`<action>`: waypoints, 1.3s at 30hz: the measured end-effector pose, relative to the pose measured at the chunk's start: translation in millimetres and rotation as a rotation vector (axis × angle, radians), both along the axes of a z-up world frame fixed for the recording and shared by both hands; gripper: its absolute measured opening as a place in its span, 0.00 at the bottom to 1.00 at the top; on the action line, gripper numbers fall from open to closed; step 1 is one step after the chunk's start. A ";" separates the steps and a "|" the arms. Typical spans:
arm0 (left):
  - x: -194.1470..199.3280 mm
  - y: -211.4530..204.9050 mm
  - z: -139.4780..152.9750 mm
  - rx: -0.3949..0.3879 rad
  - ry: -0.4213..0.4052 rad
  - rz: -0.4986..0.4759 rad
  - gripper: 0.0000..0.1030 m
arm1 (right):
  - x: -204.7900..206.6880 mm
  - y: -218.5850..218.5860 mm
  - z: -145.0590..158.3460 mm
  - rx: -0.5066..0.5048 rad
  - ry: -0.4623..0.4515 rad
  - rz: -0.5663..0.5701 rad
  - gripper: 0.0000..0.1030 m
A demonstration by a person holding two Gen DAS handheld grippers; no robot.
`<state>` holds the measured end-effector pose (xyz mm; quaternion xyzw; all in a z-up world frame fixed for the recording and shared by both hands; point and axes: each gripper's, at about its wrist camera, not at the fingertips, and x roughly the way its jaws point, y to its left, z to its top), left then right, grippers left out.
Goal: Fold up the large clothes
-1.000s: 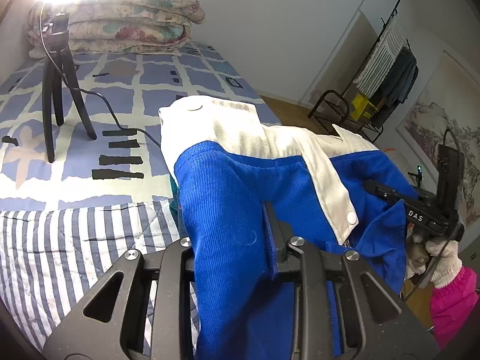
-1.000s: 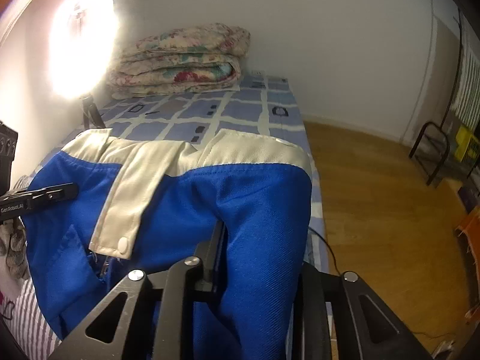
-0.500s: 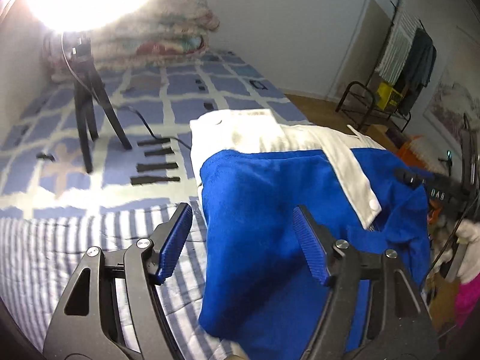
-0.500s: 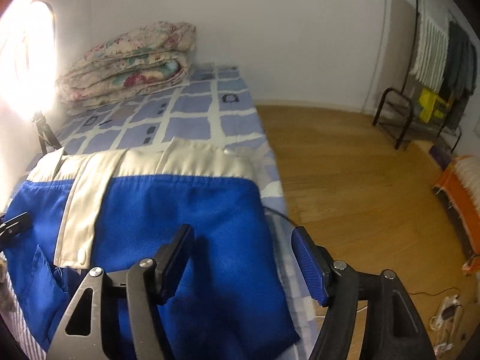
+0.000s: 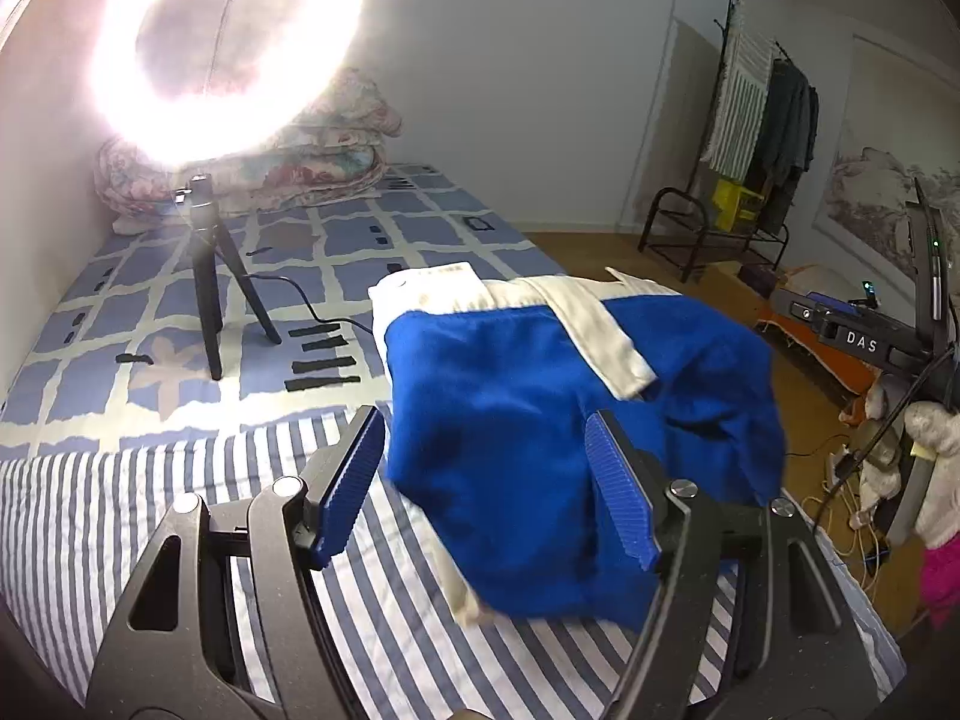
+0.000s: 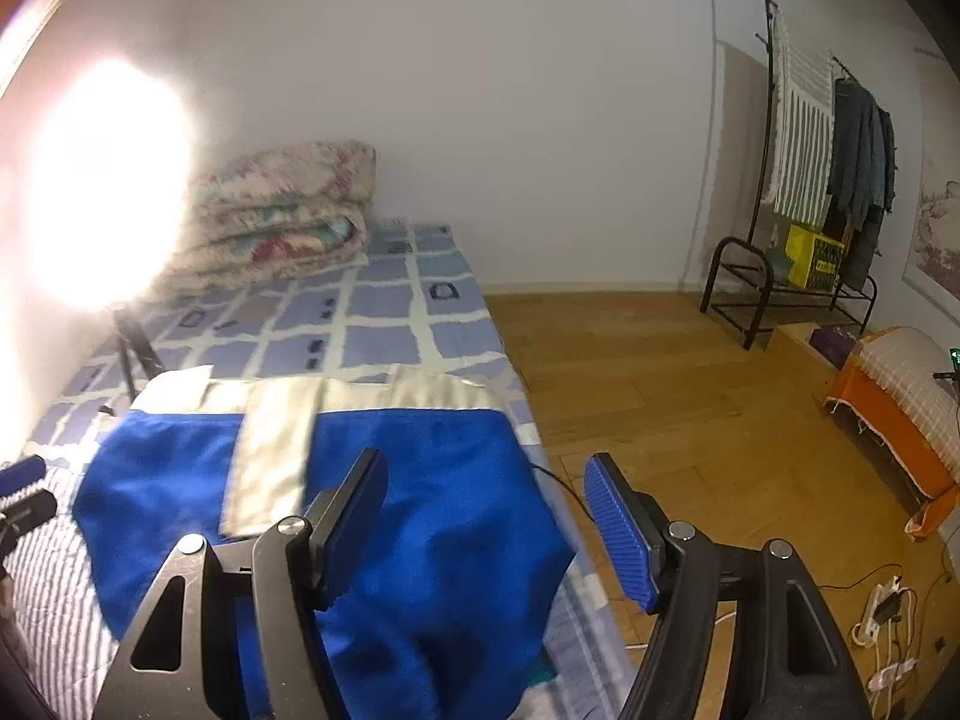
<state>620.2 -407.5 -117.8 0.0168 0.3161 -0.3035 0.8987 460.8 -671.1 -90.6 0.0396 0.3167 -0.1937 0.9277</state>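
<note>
A blue garment with white bands [image 5: 540, 396] lies folded on the bed near its right edge; it also shows in the right wrist view [image 6: 372, 516]. My left gripper [image 5: 486, 480] is open and empty, raised just above the garment's near left edge. My right gripper [image 6: 486, 516] is open and empty, above the garment's near right corner by the bed edge. The right gripper's body with the letters DAS [image 5: 858, 339] shows at the right of the left wrist view.
A black tripod [image 5: 210, 276] with a bright ring light [image 5: 228, 42] stands on the bed [image 5: 120, 516], its cable trailing toward the garment. Folded floral quilts [image 6: 282, 210] lie at the far end. Wooden floor [image 6: 660, 372], a clothes rack [image 6: 828, 192] and an orange-covered seat [image 6: 894, 414] lie to the right.
Both grippers opened and let go of the blue garment, then drew back and up. The garment dropped and now lies flat on the bed.
</note>
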 end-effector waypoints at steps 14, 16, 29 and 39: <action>-159.8 67.3 88.2 -0.041 -0.067 -0.016 0.72 | -161.5 136.5 74.8 -0.065 -0.048 0.072 0.79; -191.8 86.4 107.1 -0.054 -0.091 0.004 0.79 | -192.1 155.3 89.4 -0.071 -0.056 0.063 0.81; -352.9 163.4 154.5 -0.055 -0.129 0.012 0.84 | -338.8 233.8 127.7 -0.056 -0.135 0.048 0.87; -415.6 192.1 137.0 -0.047 -0.145 0.021 0.99 | -366.3 262.9 120.9 -0.022 -0.159 0.051 0.88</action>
